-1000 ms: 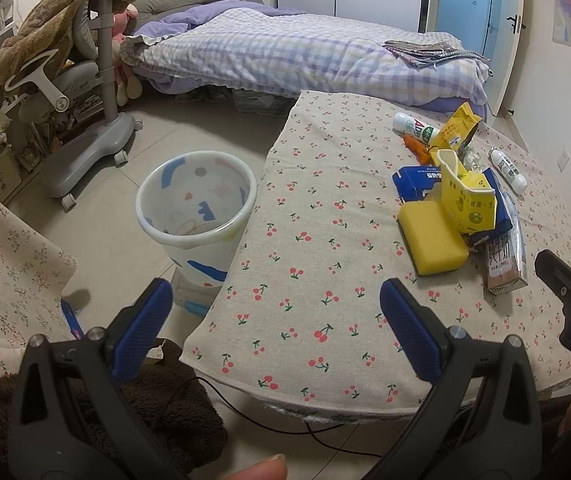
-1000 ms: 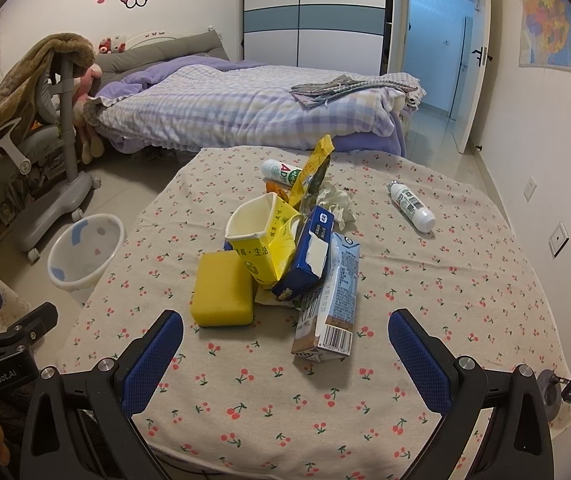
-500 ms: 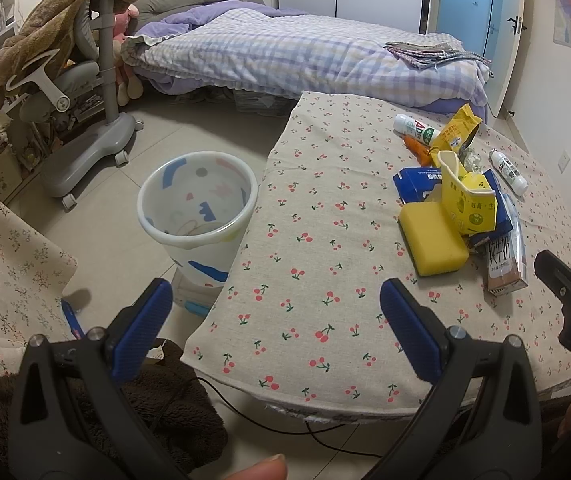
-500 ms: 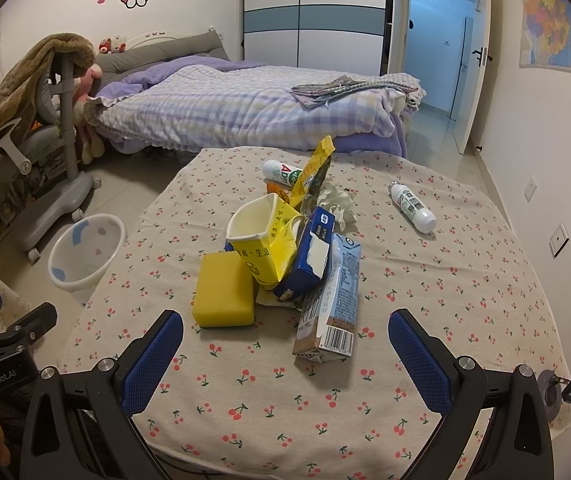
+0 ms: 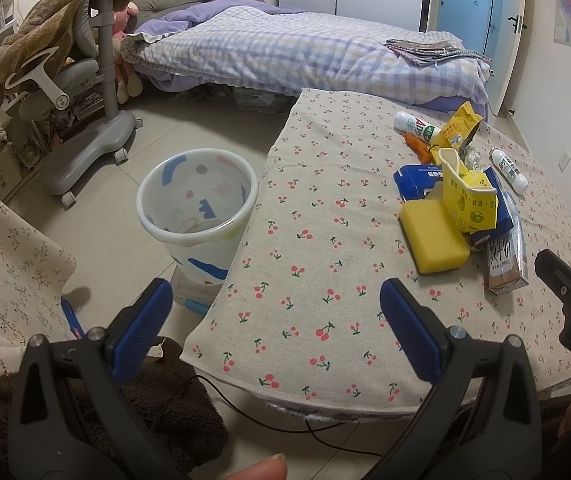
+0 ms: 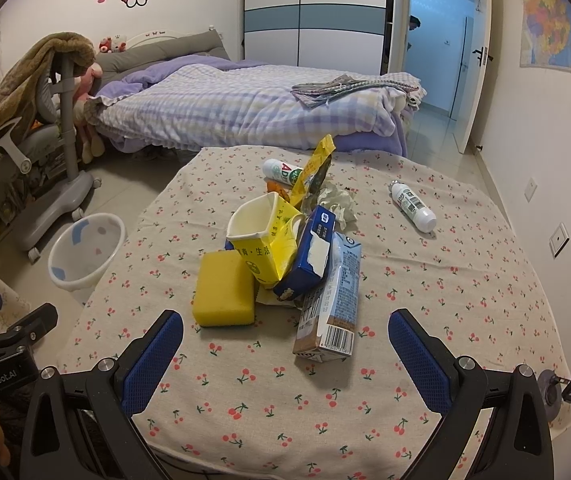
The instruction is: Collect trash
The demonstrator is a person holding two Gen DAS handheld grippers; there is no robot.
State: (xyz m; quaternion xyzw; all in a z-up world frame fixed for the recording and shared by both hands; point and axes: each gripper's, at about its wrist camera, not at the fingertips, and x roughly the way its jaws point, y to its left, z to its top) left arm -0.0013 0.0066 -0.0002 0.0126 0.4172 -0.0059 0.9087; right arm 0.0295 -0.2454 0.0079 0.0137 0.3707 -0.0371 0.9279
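A heap of trash lies on the cherry-print table (image 6: 425, 280): a yellow sponge (image 6: 223, 290), an open yellow carton (image 6: 265, 240), a torn blue box (image 6: 309, 258), a milk carton (image 6: 331, 312), a yellow snack bag (image 6: 313, 168), crumpled paper (image 6: 335, 202) and two small white bottles (image 6: 411, 206). My right gripper (image 6: 285, 340) is open just short of the milk carton. My left gripper (image 5: 277, 320) is open over the table's near left corner, with the sponge (image 5: 433, 240) to its right. A translucent patterned bin (image 5: 197, 216) stands on the floor left of the table.
A bed (image 6: 245, 112) with a checked quilt lies beyond the table. A grey chair (image 5: 73, 92) draped with a brown blanket stands at the left. A dark fluffy cloth (image 5: 157, 420) and a black cable (image 5: 325, 436) lie below the table's front edge.
Both grippers have edged slightly forward toward the heap. Nothing on the table has moved.
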